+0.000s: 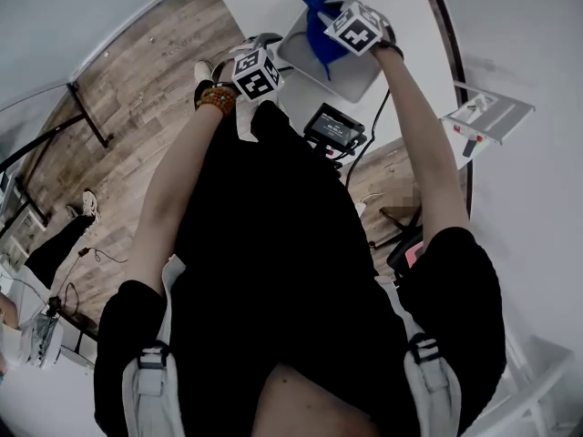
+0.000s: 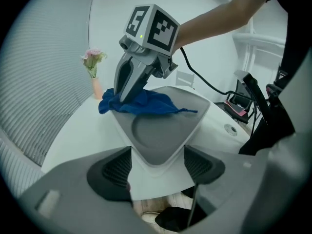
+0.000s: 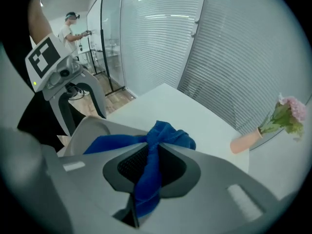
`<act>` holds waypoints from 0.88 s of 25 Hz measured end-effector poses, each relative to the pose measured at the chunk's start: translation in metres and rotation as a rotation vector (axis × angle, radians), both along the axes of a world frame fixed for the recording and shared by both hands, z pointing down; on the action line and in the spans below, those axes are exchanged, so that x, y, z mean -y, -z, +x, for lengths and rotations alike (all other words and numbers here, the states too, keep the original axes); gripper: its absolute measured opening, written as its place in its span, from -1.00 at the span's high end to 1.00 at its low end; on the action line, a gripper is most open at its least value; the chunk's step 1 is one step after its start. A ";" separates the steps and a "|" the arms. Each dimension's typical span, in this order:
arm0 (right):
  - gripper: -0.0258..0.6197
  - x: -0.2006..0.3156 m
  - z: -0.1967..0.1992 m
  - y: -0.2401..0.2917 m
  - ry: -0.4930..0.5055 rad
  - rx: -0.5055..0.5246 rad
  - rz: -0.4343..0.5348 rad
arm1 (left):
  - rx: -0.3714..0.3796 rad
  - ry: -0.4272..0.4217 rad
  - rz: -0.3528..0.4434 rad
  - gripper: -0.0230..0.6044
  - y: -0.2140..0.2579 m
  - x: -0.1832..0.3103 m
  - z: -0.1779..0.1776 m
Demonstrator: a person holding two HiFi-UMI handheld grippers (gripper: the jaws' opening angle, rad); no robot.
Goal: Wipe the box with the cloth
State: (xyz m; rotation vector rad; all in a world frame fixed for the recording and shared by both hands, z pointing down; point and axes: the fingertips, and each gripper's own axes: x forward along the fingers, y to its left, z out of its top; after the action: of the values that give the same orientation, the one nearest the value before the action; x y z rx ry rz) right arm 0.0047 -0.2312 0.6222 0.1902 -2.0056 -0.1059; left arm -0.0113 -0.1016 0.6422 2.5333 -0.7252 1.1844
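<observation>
Looking along your right gripper [image 3: 148, 167], you see its jaws closed almost together on a twisted fold of the blue cloth [image 3: 163, 135], whose loose end spills forward onto the grey box [image 3: 85, 130]. The left gripper view gives the other side of this: the right gripper's tips come down on the far edge of the box, with the cloth bunched under them and trailing across the rim beside a shallow round recess in the box's top. That same view shows your left gripper [image 2: 156, 167] with its jaws set wide and the near corner of the box filling the gap, the pads apparently pressing on its two sides. The box sits on the white table [image 2: 83, 130], near the table's edge. Only the two gripper views show the small vase [image 3: 248, 140] of pink flowers standing beyond the box (the head view cuts it off). From the head view, each gripper's marker cube [image 1: 353, 24] covers its jaws, your dark torso fills most of the frame, and only part of the box shows. A small screen [image 1: 335, 126] sits just below it there.
</observation>
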 end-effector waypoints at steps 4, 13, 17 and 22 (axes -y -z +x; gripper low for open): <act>0.65 -0.037 -0.017 0.003 0.100 0.080 -0.029 | -0.017 0.011 -0.004 -0.19 -0.005 -0.002 -0.002; 0.65 -0.067 -0.024 0.005 0.275 0.097 0.178 | -0.008 0.014 0.003 -0.19 -0.005 -0.004 -0.001; 0.67 -0.107 -0.043 -0.001 0.345 0.125 0.087 | -0.012 0.030 -0.001 -0.18 -0.005 -0.001 -0.004; 0.68 -0.144 -0.042 -0.011 0.298 0.164 -0.126 | -0.035 0.088 -0.005 -0.17 -0.009 0.001 -0.009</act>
State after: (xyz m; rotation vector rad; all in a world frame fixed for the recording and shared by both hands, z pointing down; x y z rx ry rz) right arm -0.0375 -0.0867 0.6335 -0.1874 -2.1853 -0.1564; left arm -0.0199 -0.1022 0.6510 2.4838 -0.8146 1.1093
